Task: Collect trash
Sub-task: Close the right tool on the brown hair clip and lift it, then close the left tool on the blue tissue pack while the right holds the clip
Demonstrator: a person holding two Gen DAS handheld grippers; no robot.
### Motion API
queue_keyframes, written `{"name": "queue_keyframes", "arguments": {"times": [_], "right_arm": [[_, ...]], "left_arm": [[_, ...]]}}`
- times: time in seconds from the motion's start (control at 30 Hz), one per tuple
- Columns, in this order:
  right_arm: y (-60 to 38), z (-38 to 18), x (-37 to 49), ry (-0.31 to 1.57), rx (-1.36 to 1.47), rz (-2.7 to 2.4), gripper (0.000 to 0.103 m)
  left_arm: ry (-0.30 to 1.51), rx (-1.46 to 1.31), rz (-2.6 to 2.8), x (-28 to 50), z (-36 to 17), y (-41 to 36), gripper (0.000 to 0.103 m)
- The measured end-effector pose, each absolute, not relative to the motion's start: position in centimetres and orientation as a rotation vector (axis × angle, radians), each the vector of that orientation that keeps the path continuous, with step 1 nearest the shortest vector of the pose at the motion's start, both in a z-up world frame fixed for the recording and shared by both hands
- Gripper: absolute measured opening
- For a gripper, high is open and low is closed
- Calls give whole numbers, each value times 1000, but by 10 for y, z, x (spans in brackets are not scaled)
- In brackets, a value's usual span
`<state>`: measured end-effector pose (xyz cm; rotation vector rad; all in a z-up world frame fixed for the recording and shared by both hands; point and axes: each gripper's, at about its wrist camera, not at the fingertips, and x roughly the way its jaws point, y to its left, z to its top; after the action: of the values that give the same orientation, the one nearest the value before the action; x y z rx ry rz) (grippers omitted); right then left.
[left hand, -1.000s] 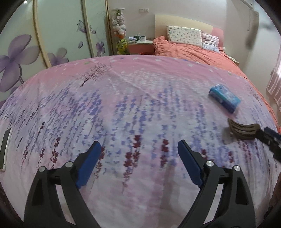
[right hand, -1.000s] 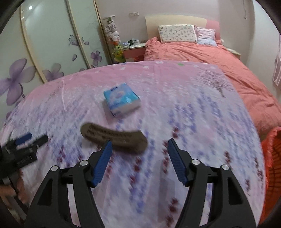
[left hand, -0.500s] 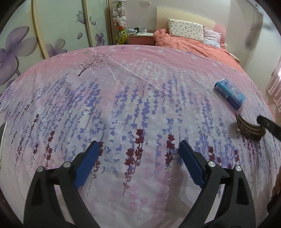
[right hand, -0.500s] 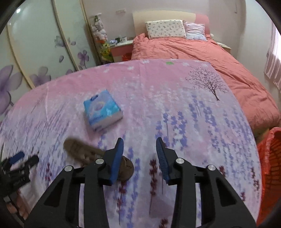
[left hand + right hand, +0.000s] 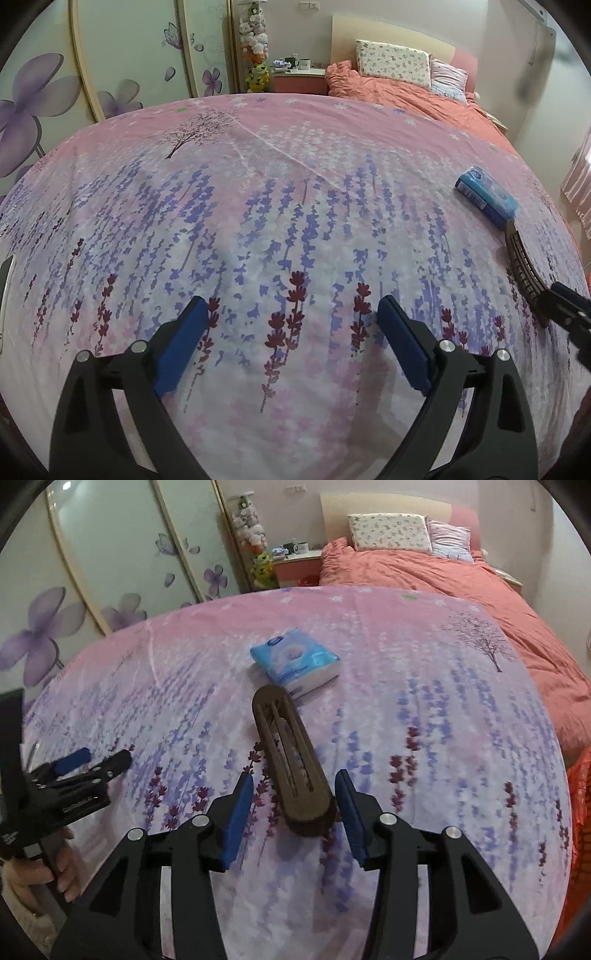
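A long brown oval tray-like piece of trash (image 5: 291, 760) lies on the pink flowered bedspread (image 5: 424, 672). Its near end sits between the open blue fingers of my right gripper (image 5: 293, 805), with a gap on each side. A blue tissue pack (image 5: 295, 661) lies just beyond its far end. In the left wrist view the brown piece (image 5: 524, 269) and the tissue pack (image 5: 485, 195) are at the far right. My left gripper (image 5: 291, 332) is open and empty over bare bedspread; it also shows in the right wrist view (image 5: 85, 768).
An orange-red basket (image 5: 580, 827) stands at the right edge of the bed. A white flat object (image 5: 5, 284) lies at the left edge. A second bed with pillows (image 5: 391, 531), a nightstand (image 5: 295, 563) and wardrobe doors (image 5: 110, 554) are behind.
My right gripper closed partly, then opened and moved so the brown piece's near end lies lengthwise between its fingers. My left gripper shifted slightly forward and stayed open.
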<state>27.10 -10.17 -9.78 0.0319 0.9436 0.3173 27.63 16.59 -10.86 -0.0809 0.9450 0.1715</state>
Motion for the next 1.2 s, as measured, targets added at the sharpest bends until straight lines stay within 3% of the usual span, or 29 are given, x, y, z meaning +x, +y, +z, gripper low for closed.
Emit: {"name": "queue_keyframes", "arguments": {"times": [0.07, 0.13, 0.23, 0.63, 1.0, 1.2], "right_arm": [[-97, -102, 271, 948, 4, 301, 43], [-97, -102, 267, 926, -29, 279, 34], [-106, -102, 259, 921, -21, 287, 31], [-172, -104, 249, 884, 23, 48, 31], [-188, -109, 251, 888, 119, 72, 31], [-192, -110, 251, 887, 139, 82, 31]], "left_arm": [[945, -81, 171, 276, -109, 166, 92], [945, -81, 171, 276, -108, 166, 93], [948, -79, 169, 277, -111, 166, 94], [943, -98, 115, 284, -110, 143, 94], [893, -100, -11, 350, -81, 18, 95], [955, -66, 74, 400, -92, -12, 94]]}}
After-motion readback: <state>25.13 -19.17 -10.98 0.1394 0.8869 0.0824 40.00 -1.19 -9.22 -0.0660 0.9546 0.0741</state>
